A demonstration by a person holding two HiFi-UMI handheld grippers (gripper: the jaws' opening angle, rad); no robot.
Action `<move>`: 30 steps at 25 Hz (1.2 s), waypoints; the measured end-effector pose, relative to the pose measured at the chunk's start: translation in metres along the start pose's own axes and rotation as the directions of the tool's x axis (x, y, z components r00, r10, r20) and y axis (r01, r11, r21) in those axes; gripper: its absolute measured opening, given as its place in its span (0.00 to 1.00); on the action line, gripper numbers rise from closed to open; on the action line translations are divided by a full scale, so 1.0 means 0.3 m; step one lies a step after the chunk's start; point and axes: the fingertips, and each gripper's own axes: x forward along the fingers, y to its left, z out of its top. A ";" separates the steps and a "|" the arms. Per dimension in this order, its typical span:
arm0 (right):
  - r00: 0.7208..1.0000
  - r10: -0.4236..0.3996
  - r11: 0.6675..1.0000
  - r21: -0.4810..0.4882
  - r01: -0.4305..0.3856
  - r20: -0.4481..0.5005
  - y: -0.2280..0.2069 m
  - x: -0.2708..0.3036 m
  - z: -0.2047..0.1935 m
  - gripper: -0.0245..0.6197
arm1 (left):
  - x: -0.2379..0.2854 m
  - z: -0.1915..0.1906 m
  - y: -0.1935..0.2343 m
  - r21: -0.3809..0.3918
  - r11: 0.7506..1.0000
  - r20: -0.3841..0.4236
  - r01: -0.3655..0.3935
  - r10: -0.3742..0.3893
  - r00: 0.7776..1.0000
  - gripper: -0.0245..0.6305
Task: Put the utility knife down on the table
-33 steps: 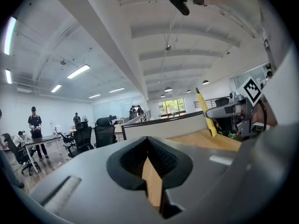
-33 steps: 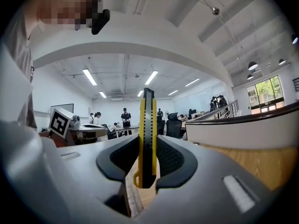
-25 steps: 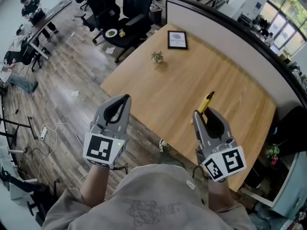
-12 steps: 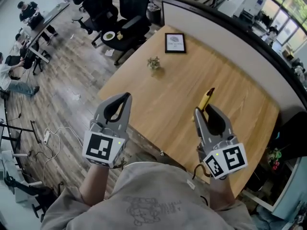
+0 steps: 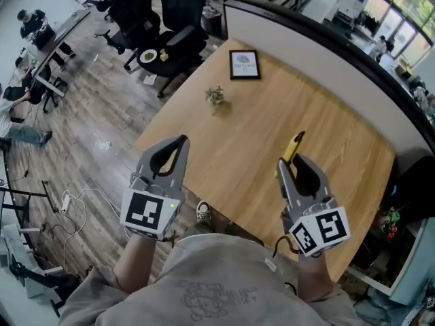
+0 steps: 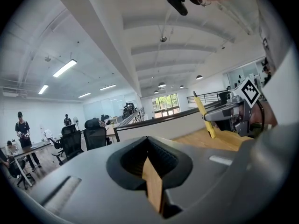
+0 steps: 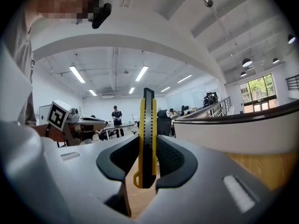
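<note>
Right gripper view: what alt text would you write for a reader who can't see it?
The right claw is shut on a yellow-and-black utility knife, which stands upright between its jaws over a wooden table. Behind it is a bright open office with ceiling lights and people at desks.

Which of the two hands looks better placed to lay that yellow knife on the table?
The right. The right hand-held gripper clamps the utility knife above the wooden table. The left hand-held gripper is shut on nothing.
</note>
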 end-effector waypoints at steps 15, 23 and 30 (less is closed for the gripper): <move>0.996 -0.054 0.996 -0.076 0.049 -0.069 0.011 0.276 -0.012 0.23 | 0.157 -0.040 0.191 0.063 0.996 0.028 0.064 -0.066 0.997 0.04; 0.974 -0.078 0.983 -0.179 0.039 -0.214 -0.069 0.546 -0.126 0.23 | 0.318 -0.146 0.248 0.017 0.993 -0.012 0.116 -0.116 0.993 0.04; 0.915 -0.120 0.981 -0.188 0.050 -0.386 -0.187 0.722 -0.356 0.23 | 0.452 -0.302 0.304 -0.056 0.988 -0.084 0.147 -0.151 0.985 0.04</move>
